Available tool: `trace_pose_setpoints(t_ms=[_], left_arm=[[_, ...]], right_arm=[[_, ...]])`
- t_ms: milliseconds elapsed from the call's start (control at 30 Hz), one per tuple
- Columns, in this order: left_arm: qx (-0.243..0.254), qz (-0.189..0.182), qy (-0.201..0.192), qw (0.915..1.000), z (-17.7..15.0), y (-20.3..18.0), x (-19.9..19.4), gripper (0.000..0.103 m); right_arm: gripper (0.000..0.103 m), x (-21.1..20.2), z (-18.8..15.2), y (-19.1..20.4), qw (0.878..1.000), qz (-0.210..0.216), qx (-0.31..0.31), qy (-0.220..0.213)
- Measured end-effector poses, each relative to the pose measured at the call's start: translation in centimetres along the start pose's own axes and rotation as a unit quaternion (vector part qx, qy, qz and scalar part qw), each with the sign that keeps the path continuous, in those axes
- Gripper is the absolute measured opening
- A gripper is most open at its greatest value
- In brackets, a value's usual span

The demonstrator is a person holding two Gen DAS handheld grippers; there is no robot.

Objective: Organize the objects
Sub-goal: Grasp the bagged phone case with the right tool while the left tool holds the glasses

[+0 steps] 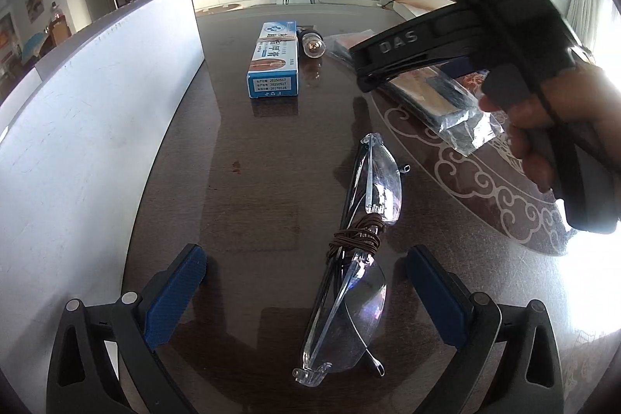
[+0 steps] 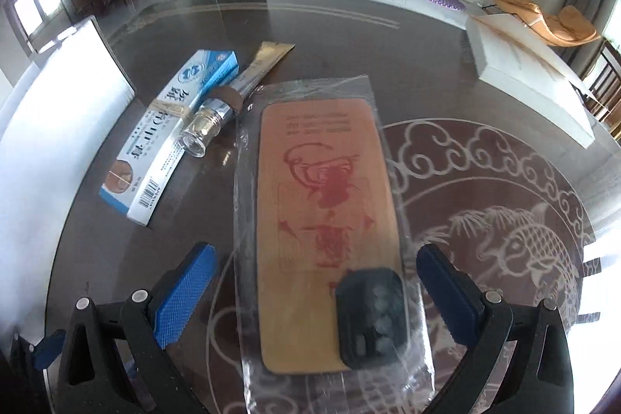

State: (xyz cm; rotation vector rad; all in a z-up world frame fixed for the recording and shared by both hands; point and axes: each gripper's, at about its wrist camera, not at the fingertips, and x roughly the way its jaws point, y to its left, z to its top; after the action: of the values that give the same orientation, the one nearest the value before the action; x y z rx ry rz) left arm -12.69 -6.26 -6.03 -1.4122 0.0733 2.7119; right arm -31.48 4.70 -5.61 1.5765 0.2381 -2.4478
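Clear safety glasses [image 1: 361, 258] with a brown cord wound round the folded arms lie on the dark table between the open fingers of my left gripper [image 1: 306, 272]. A tan phone case in a clear plastic bag [image 2: 326, 235] lies between the open fingers of my right gripper [image 2: 316, 276]; the bag also shows in the left wrist view [image 1: 438, 99]. A blue-white ointment box [image 2: 170, 138] and a small tube with a clear cap [image 2: 217, 119] lie to its left; the box [image 1: 273, 59] and the tube [image 1: 312, 43] lie far ahead in the left wrist view. The right gripper body, held in a hand [image 1: 516, 37], hovers over the bag.
A white board [image 1: 89, 127] stands along the table's left side. A flat white box [image 2: 528, 72] lies at the far right. The table [image 1: 248, 150] is dark glass with a white fish and cloud pattern [image 2: 512, 220].
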Motion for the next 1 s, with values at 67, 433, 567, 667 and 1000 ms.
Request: trace_pose_setpoints(t_ms=[67,433,567,667,1000], left_arm=[[0.0,0.0,0.0,1.0,0.0,0.0,0.0,0.103],[-0.001,-0.001,0.0,1.0,0.2,-0.1,0.1,0.103],[-0.001,-0.001,0.0,1.0,0.2,-0.2,0.2,0.103],[-0.001,-0.001,0.0,1.0,0.2,-0.2,0.2,0.103],[-0.001,0.0,-0.001,1.0,0.2,-0.2,0.3,0.103]], right_arm=[[0.103,0.4,0.4,0.1,1.0,0.004,0.003,0.001],[0.077,-3.6,-7.4,-4.6,0.997,-0.022,0.058,-0.04],[0.078,-6.3,-13.9,-6.5,0.993,-0.044,0.095,-0.058],[0.078,-8.4,-18.4,-6.5,0.99,-0.055,0.112,-0.071],[0.103,-10.4,-23.7,-5.3,0.987,-0.062,0.12,-0.089]])
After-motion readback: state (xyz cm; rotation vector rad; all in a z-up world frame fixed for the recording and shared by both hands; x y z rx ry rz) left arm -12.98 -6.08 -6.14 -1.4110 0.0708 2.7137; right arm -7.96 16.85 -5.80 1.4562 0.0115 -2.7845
